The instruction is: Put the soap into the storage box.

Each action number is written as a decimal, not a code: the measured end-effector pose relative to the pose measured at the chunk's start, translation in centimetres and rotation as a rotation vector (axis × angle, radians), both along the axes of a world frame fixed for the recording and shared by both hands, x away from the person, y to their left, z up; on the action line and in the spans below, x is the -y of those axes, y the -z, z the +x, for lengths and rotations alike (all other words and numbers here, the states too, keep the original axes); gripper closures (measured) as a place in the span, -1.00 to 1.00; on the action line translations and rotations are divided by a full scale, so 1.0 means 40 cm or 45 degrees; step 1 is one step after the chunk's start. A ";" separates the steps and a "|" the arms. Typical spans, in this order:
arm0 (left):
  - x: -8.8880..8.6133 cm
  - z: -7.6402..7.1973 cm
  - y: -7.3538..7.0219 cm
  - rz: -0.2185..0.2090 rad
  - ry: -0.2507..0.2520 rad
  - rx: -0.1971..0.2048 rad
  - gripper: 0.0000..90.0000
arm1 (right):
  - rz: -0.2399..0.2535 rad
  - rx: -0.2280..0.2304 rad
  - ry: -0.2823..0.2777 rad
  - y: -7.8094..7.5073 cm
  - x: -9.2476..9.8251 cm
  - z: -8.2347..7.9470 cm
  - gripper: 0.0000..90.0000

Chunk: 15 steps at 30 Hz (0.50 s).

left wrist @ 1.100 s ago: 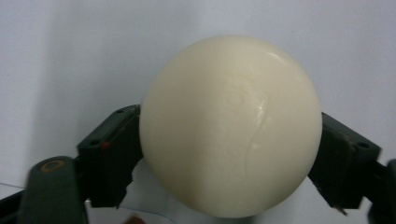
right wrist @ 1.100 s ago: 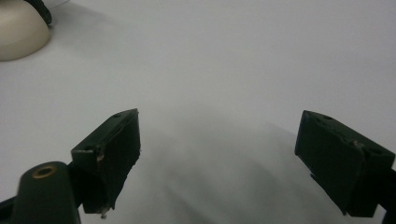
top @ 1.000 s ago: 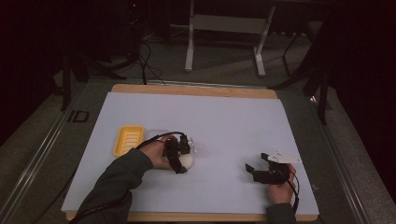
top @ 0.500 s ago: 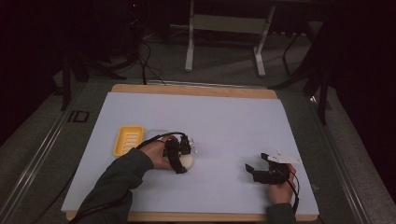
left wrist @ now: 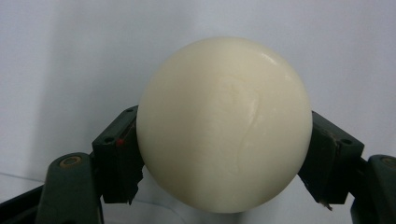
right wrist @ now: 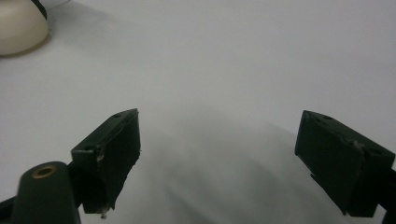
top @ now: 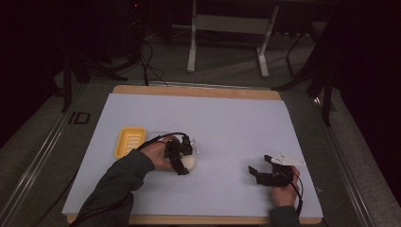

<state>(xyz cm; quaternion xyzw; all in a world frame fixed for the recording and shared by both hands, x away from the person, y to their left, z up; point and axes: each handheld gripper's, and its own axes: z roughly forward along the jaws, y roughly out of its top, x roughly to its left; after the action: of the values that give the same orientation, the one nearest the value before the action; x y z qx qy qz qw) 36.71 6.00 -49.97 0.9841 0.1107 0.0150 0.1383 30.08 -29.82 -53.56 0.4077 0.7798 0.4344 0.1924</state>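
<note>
The left gripper (left wrist: 224, 163) has its two black jaws pressed against the sides of a cream-white ball (left wrist: 224, 123), one jaw on each flank, so the ball is clamped between them; it takes up the centre of the left gripper view, smooth with a faint seam down its face. In the high view the same ball (top: 189, 163) sits low and left of centre on the white sheet (top: 227, 123), under the left gripper (top: 182, 158) and the hand wrapped around it. Just to the upper left of that hand lies a yellow tray (top: 129, 141), shallow and ribbed. The right gripper (right wrist: 229, 158) holds its jaws wide apart with only bare white sheet between them; the ball (right wrist: 21, 25) shows at the upper left corner of its view. In the high view the right gripper (top: 265, 172) rests at the lower right of the sheet, well apart from the ball. The sheet covers a wooden table (top: 198, 90), whose edge shows along the top.
</note>
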 end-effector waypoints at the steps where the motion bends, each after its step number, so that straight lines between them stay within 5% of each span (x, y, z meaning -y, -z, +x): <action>1: -0.002 0.001 -0.003 -0.002 -0.002 0.001 -0.43 | 0.000 0.000 0.000 0.000 0.000 0.000 -0.69; 15: -0.036 0.011 -0.031 0.019 -0.058 0.028 -0.43 | 0.001 0.000 0.001 0.000 0.000 0.000 -0.69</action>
<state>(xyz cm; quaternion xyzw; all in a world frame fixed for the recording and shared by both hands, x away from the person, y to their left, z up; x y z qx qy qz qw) 37.15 7.44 -48.73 0.9821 0.1314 0.0299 0.1320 30.08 -29.84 -53.56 0.4079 0.7794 0.4348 0.1924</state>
